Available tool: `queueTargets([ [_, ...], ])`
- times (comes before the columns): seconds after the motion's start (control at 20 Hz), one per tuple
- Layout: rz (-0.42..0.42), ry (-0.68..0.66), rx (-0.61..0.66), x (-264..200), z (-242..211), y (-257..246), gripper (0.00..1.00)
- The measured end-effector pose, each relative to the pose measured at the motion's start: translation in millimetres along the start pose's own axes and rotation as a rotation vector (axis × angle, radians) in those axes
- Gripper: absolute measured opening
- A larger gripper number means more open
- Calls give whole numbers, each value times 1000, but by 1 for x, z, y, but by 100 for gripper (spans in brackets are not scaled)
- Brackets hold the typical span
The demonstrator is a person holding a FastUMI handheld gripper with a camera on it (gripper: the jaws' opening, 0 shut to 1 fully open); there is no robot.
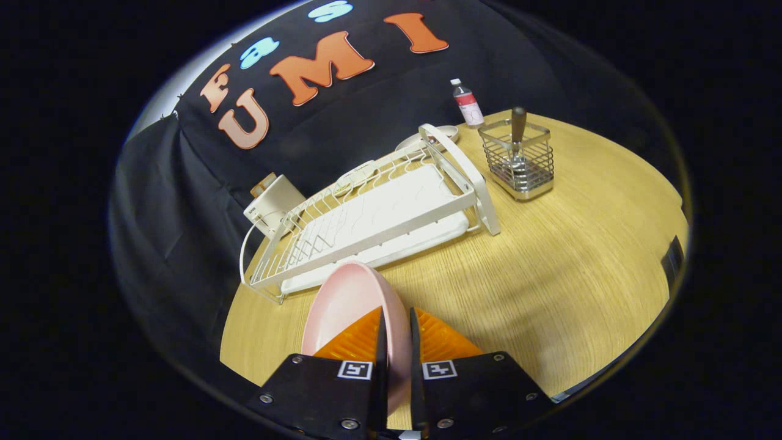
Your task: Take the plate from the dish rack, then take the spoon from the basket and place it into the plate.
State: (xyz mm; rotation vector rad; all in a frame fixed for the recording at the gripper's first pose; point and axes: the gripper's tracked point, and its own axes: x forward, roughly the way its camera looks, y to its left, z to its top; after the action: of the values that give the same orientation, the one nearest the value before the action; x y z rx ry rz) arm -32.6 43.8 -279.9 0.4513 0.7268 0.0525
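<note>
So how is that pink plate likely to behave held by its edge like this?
The pink plate looks rigid, so it probably won't flex. The claw pinches only its rim, so it may pivot or slip if swung. Its smooth surface suggests low grip.

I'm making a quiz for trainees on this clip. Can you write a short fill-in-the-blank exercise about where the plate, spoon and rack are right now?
1. The gripper is shut on the pink ____.
2. The spoon stands inside the wire ____.
3. The dish rack lies on the table beyond the fingers and holds ____ plates.
4. The small bottle stands beyond the ____.

Missing words: plate; basket; no; basket
</note>
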Motion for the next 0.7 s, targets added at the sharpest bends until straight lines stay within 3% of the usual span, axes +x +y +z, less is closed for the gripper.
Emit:
queueTargets([
  [0.25,-67,9,-70,14,-7,-13,23],
  [0.45,-56,-10,-90,12,-1,-10,26],
  [0.7,-107,-88,-172,2,29,-25,50],
])
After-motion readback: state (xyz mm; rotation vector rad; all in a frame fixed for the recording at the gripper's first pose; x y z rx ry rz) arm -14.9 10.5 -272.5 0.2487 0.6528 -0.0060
